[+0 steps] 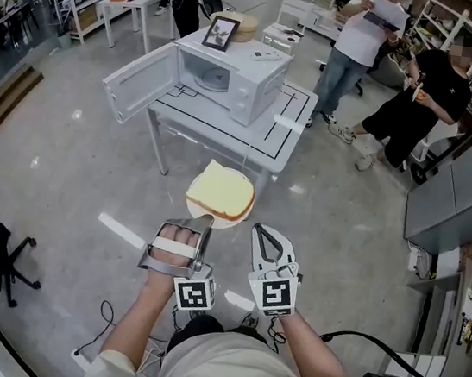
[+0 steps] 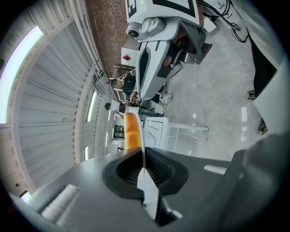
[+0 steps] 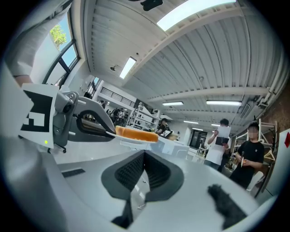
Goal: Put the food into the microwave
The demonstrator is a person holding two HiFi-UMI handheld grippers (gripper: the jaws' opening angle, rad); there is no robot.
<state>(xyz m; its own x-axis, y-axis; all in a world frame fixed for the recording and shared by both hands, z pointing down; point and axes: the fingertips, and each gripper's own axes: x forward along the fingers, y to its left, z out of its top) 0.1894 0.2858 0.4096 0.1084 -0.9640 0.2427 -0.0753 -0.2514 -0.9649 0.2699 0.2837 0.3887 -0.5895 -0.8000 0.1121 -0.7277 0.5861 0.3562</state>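
White plate: held level in the air over the grey floor, just short of the table's near edge. Its rim shows only on the side nearest the person.
Bread: one pale slice with a brown crust, lying flat on the plate and covering nearly all of it. One corner points toward the table.
Left gripper: turned on its side, with the jaws pressed together on the plate's near rim. In the left gripper view the thin rim runs straight between the pads, with the bread edge-on beyond.
Right gripper: just beside the left one and near the plate's rim. Its jaws are closed tight with nothing between them.
Microwave: white, standing toward the far left corner of the table, cavity facing the person.
Door: swung wide open, hanging past the table's left edge.
Picture frame: propped upright on top of the microwave.
Table surface: black lines are marked along its near and right edges.
Two people: stand well beyond the table's right edge.
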